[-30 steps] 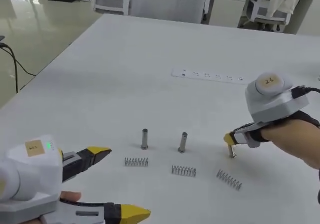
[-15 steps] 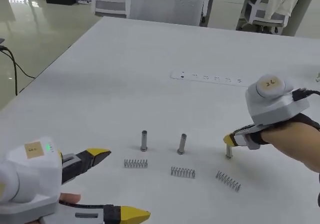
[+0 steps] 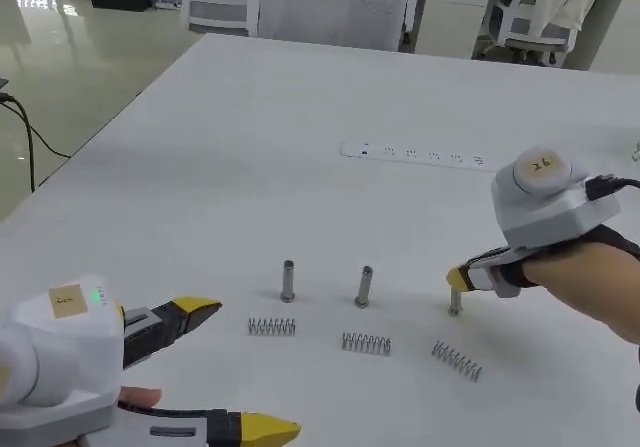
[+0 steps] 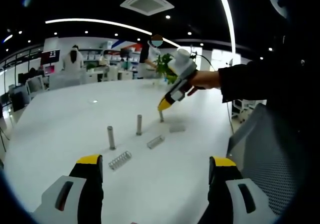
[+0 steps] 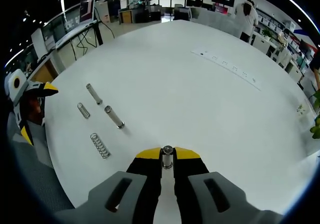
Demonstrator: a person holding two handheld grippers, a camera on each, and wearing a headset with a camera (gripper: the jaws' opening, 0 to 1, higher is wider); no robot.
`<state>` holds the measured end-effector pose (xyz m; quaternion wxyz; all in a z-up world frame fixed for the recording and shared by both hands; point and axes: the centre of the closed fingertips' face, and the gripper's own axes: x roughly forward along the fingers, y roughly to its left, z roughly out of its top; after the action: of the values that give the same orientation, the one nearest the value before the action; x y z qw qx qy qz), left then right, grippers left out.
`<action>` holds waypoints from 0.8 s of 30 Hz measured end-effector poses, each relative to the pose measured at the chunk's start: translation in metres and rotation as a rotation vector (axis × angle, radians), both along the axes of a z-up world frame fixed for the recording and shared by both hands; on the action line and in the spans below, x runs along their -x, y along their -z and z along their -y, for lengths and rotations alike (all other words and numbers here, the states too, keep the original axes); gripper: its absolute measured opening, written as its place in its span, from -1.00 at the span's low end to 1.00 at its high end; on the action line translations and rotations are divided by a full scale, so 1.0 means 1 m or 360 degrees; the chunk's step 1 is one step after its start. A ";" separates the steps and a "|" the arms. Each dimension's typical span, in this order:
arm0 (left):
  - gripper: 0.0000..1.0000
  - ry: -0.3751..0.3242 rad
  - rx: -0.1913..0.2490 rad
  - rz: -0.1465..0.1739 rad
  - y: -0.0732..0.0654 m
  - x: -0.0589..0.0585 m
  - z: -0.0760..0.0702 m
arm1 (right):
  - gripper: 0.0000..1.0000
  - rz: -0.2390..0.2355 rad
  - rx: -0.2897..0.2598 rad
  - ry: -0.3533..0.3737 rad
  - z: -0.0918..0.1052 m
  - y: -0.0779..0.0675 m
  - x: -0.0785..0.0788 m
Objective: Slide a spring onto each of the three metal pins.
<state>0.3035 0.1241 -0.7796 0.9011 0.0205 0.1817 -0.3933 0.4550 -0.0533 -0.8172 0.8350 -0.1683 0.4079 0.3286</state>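
Left gripper (image 3: 250, 367): low at the near left, pointing forward, jaws spread wide apart. Right gripper (image 3: 457, 279): carried by a hand (image 3: 575, 267) reaching in from the right, tips angled downward, jaws closed on an upright pin (image 3: 456, 305).

The left gripper (image 3: 245, 367) is a white plastic housing with black jaws capped in yellow and set with grey slotted inserts. A tan square sticker (image 3: 67, 300) sits on top, with a green light (image 3: 97, 294) at its 3 o'clock. The right gripper (image 3: 458, 279) has the same colours and a round white cap bearing a tan marked disc (image 3: 540, 165). A black cable (image 3: 615, 180) leaves its housing at 3 o'clock. A dark long sleeve (image 4: 245, 81) covers that arm.
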 end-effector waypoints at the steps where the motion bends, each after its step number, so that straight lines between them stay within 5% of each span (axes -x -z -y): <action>1: 0.68 0.0000 -0.0001 -0.0001 0.000 0.000 0.000 | -0.90 0.0002 -0.0001 -0.0001 0.000 0.000 0.000; 24: 0.67 0.0007 -0.0007 -0.0011 0.002 0.000 0.001 | -0.89 0.0015 -0.0027 -0.0021 0.002 0.000 0.002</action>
<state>0.3032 0.1233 -0.7817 0.8995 0.0215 0.1856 -0.3950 0.4527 -0.0556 -0.8173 0.8362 -0.1654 0.4000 0.3366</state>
